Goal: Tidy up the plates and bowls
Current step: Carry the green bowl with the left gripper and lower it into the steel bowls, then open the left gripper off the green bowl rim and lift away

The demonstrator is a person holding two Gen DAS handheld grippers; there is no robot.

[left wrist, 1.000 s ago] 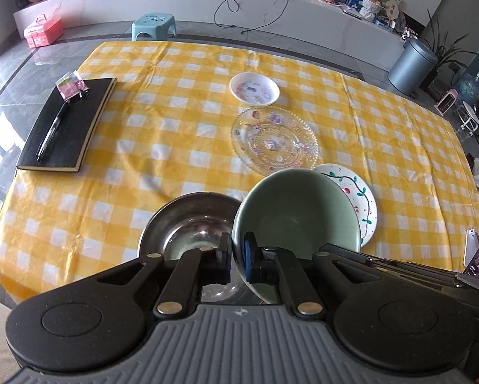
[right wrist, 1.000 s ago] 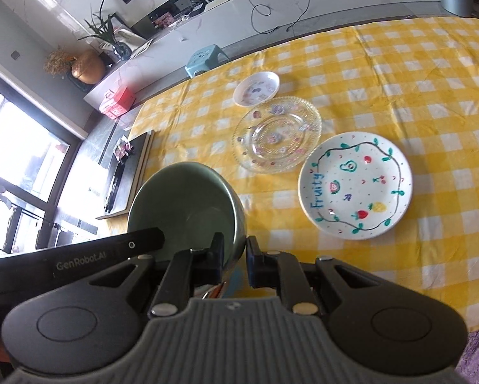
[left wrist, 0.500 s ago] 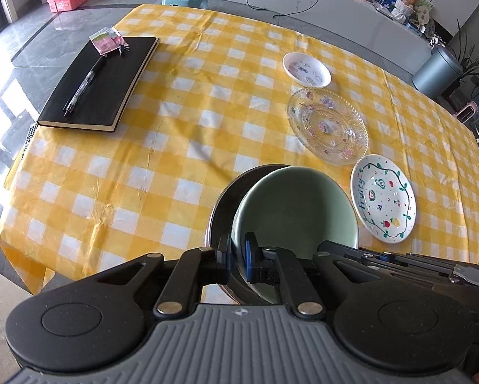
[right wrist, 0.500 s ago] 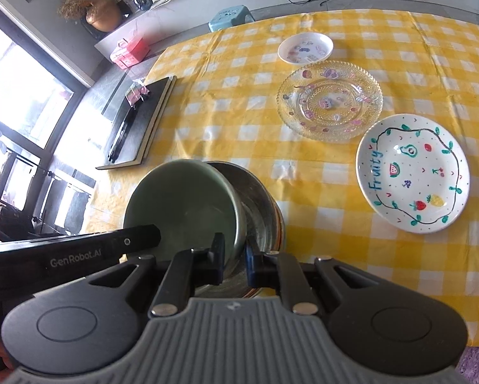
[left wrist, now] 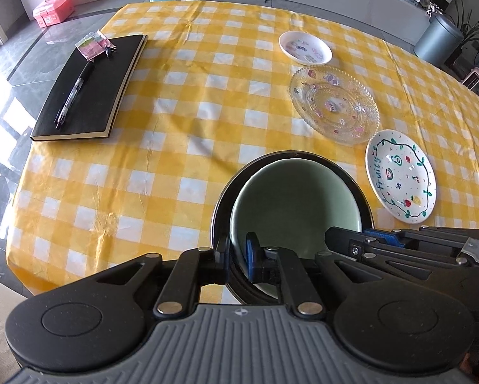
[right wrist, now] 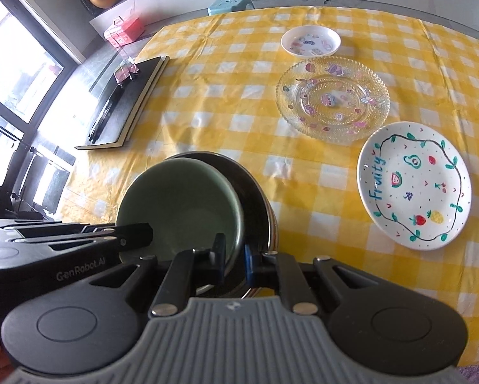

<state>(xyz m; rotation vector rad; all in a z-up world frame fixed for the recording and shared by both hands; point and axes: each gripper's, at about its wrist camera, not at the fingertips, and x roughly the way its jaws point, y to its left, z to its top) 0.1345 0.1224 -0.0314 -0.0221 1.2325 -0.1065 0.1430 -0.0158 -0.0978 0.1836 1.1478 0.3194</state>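
1. Left wrist view: the left tongs (left wrist: 238, 257) reach forward and down over the near edge of the desk (left wrist: 207, 102), which is covered in a yellow checked cloth. Their fingers are closed on the near left rim of the green bowl (left wrist: 295, 204), one finger outside the rim and the blue pad inside.
2. The green bowl sits nested inside the steel bowl (left wrist: 222, 204), whose dark rim shows around it.
3. The right tongs' body enters from the right, low in this view, reaching the bowl's near right rim.
4. Beyond lie the fruit plate (left wrist: 401, 176), the glass plate (left wrist: 333, 104) and the small white dish (left wrist: 305, 47) in a row; a black notebook (left wrist: 90, 88) with a pen lies far left.
5. Right wrist view: the right tongs (right wrist: 234, 256) point forward and down, fingers pinched on the green bowl's (right wrist: 182, 204) right rim, just beside the steel bowl's (right wrist: 255, 198) wall.
6. The left tongs' body comes in from the left, at the bowl's near rim.
7. The fruit plate (right wrist: 413, 185) lies to the right, apart from the bowls.
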